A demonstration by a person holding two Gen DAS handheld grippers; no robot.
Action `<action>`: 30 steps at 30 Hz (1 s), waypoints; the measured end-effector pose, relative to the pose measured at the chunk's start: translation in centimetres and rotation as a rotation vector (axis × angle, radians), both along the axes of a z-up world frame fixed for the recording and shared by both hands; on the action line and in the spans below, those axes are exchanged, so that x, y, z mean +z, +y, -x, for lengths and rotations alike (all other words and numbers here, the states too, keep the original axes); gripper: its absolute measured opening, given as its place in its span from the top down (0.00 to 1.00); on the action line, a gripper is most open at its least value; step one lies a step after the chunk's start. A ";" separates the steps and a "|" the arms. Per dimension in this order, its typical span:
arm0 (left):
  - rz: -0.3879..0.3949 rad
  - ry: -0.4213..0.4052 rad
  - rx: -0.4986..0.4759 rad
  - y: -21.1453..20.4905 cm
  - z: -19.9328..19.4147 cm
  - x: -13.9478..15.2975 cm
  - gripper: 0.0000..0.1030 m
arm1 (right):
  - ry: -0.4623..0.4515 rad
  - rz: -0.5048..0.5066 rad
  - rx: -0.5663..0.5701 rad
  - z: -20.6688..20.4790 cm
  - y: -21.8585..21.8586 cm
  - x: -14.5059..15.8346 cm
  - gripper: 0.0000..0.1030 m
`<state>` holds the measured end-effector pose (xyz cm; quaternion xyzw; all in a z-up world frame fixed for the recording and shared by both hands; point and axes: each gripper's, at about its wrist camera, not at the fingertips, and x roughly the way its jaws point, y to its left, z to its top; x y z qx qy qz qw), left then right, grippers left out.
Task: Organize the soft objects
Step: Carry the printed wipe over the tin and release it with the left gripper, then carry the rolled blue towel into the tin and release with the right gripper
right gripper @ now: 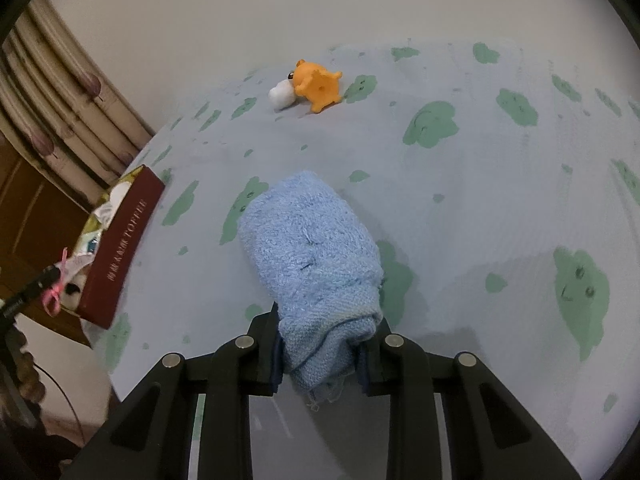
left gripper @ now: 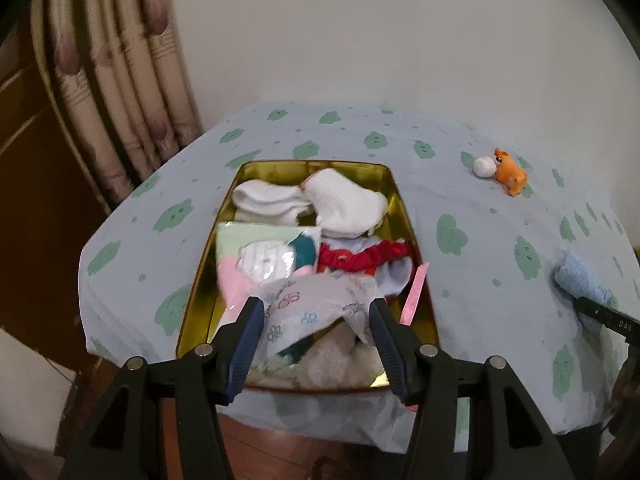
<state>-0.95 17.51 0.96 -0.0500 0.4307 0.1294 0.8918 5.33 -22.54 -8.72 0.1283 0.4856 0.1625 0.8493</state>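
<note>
The right gripper [right gripper: 320, 364] pinches the rolled blue towel [right gripper: 312, 248] on the counter [right gripper: 480, 200], probably to carry it left to the tin [left gripper: 404, 208]. The left gripper [left gripper: 316, 316] hangs spread and empty above the socks [left gripper: 344, 204].

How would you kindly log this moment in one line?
left gripper: open above tin | right gripper: shut on blue towel | orange toy: on tablecloth

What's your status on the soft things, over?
Left gripper open over gold rectangular tin. Right gripper shut on rolled blue terry towel. Nothing blocking.
</note>
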 end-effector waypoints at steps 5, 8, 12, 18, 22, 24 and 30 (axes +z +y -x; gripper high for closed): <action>0.023 -0.016 0.041 1.3 1.4 -0.3 0.45 | 0.015 -0.047 -0.011 0.7 0.2 0.9 0.76; 0.037 -0.021 0.060 1.8 1.8 -0.3 0.45 | 0.010 -0.063 -0.013 0.9 0.6 1.8 0.76; 0.051 -0.022 0.074 2.4 2.2 -0.5 0.44 | 0.000 -0.085 -0.005 1.1 1.5 3.2 0.76; 0.065 -0.038 0.108 3.5 2.7 -0.4 0.44 | -0.027 -0.108 0.067 0.4 5.7 6.0 0.76; 0.025 -0.067 0.160 4.2 3.3 0.1 0.44 | -0.052 -0.124 0.160 -1.1 10.8 8.2 0.76; 0.012 -0.083 0.171 4.4 3.5 0.4 0.44 | -0.060 -0.138 0.220 -2.1 14.0 9.1 0.76; -0.001 -0.096 0.203 5.3 3.8 0.6 0.44 | -0.030 -0.145 0.369 -5.1 24.2 9.2 0.76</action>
